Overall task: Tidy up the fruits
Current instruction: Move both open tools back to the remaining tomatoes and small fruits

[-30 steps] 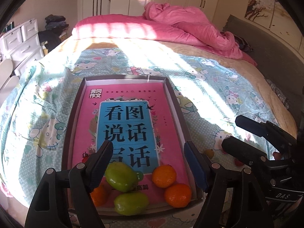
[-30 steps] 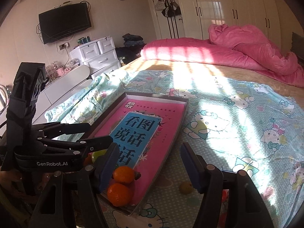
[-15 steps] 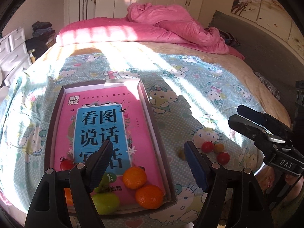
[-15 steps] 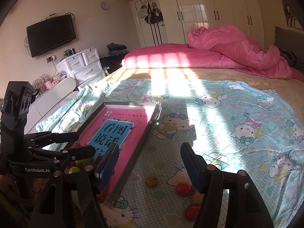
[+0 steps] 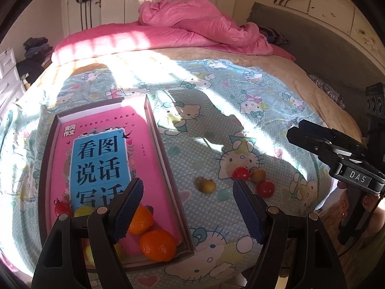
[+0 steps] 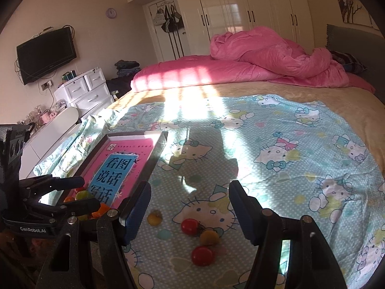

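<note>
A shallow box tray (image 5: 166, 168) (image 6: 158, 149) with a pink book cover inside lies on the bed. Its near end holds two oranges (image 5: 157, 244), a green fruit (image 6: 83, 194) and a small red fruit (image 5: 61, 207). On the sheet to its right lie two red tomatoes (image 5: 240, 173) (image 6: 190, 226), (image 5: 265, 188) (image 6: 202, 255) and two yellow fruits (image 5: 208, 185) (image 6: 154, 218), (image 5: 258, 175) (image 6: 209, 238). My left gripper (image 5: 187, 213) is open and empty above the tray's right edge. My right gripper (image 6: 190, 212) is open and empty above the loose fruits.
The Hello Kitty sheet (image 6: 288, 149) covers the bed's near half. A rumpled pink duvet (image 6: 276, 60) lies at the far end. White drawers (image 6: 84, 91) and a wall TV (image 6: 45, 54) stand on the left, wardrobes (image 6: 252, 12) behind.
Both grippers have swung right, away from the tray's fruit pile toward the loose fruits on the sheet. Both stay open and empty.
</note>
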